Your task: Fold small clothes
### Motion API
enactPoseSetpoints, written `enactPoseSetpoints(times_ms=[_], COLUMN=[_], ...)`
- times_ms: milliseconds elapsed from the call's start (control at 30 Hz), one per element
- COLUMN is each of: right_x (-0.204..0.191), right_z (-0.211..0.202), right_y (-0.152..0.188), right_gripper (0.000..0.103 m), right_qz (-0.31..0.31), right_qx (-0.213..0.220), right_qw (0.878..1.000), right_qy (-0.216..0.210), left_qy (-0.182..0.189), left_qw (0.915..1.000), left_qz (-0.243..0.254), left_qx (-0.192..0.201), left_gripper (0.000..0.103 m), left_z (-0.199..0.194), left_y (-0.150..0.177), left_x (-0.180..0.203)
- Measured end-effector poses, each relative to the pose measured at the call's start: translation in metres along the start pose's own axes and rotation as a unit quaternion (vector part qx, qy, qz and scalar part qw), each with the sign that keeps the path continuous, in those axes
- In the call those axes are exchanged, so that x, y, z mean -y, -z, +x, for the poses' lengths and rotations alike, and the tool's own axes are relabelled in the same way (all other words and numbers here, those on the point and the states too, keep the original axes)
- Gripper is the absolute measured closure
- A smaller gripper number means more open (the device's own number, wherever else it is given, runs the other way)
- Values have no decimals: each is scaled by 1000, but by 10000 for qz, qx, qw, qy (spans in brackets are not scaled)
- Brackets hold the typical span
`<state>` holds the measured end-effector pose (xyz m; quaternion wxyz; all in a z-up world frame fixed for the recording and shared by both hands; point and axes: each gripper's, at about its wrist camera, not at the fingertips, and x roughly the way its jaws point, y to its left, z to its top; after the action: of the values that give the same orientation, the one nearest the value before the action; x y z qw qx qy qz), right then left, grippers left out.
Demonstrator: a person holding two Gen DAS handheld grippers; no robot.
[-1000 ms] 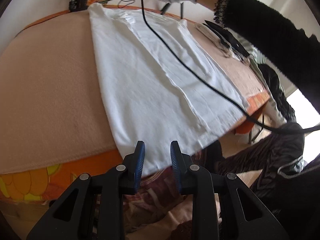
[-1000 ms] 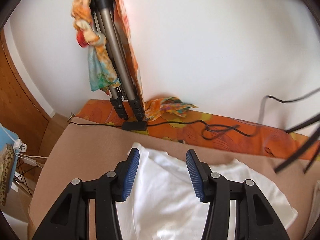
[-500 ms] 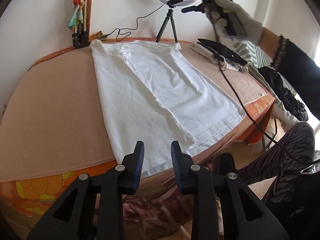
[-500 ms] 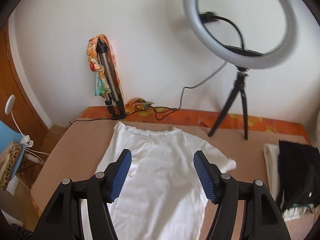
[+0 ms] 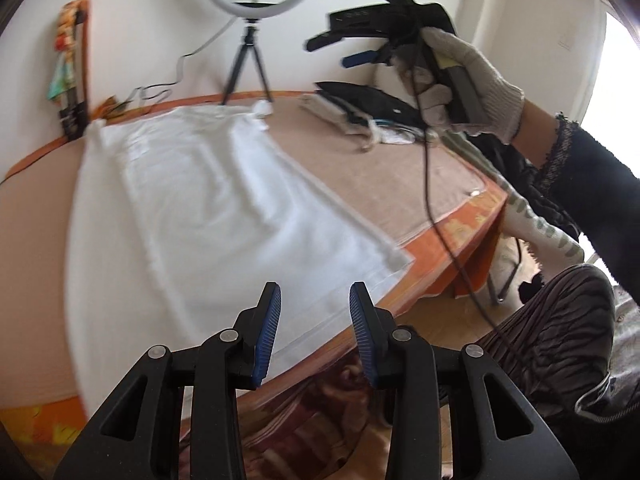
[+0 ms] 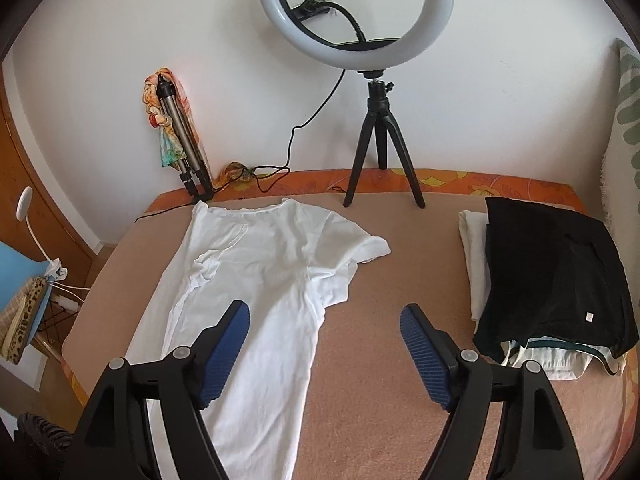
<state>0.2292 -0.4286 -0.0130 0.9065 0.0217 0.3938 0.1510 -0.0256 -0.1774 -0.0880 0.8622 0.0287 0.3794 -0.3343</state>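
Observation:
A white T-shirt [image 6: 256, 276] lies flat on the tan bed cover [image 6: 384, 292], its left side folded inward and its right sleeve spread out. It also shows, blurred, in the left wrist view [image 5: 208, 216]. My left gripper [image 5: 315, 334] is open and empty, held above the shirt's hem at the bed's near edge. My right gripper [image 6: 325, 354] is wide open and empty, held above the bed just right of the shirt. In the left wrist view the right gripper [image 5: 360, 46] is raised high in a gloved hand [image 5: 468, 80].
A ring light on a black tripod [image 6: 376, 152] stands at the bed's far edge. A folded tripod with a colourful cloth [image 6: 180, 136] leans on the wall. A stack of black and white folded clothes [image 6: 548, 288] lies at right. A cable [image 5: 436, 208] hangs from the right gripper.
Both grippers opened wider. The right gripper pulled back and up from the shirt's collar, so the whole bed shows. The left view swung right and is blurred by motion.

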Motion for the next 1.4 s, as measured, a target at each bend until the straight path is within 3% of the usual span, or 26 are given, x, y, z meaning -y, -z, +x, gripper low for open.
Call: enactPoseSetpoints(times_ms=[100, 333, 533, 633, 800, 1200, 1400], right_x=[17, 54, 77, 82, 83, 79, 80], right_z=[-5, -4, 17, 33, 68, 175, 208], right_y=[1, -2, -8, -14, -25, -46, -50], right_gripper=[19, 18, 18, 18, 20, 31, 32], right_qz=[10, 222, 422, 515, 755, 807, 911], right_qx=[21, 50, 2, -39, -124, -600, -716], right_qw=[10000, 9995, 9985, 9975, 9937, 9930, 9915], right_qy=[-63, -201, -350, -473, -818, -622, -594], left_qy=[193, 259, -190, -233, -147, 298, 392], left_qw=[9995, 9962, 9938, 9944, 9965, 9973, 9954], left_qz=[223, 564, 699, 629, 417, -641, -858], left_qx=[-132, -605, -838, -813, -704, -180, -144], left_gripper=[52, 52, 52, 53, 95, 99, 99], left_z=[28, 88, 112, 115, 116, 82, 83], left_y=[-12, -21, -18, -19, -24, -36, -35], left_x=[26, 63, 68, 65, 54, 22, 15])
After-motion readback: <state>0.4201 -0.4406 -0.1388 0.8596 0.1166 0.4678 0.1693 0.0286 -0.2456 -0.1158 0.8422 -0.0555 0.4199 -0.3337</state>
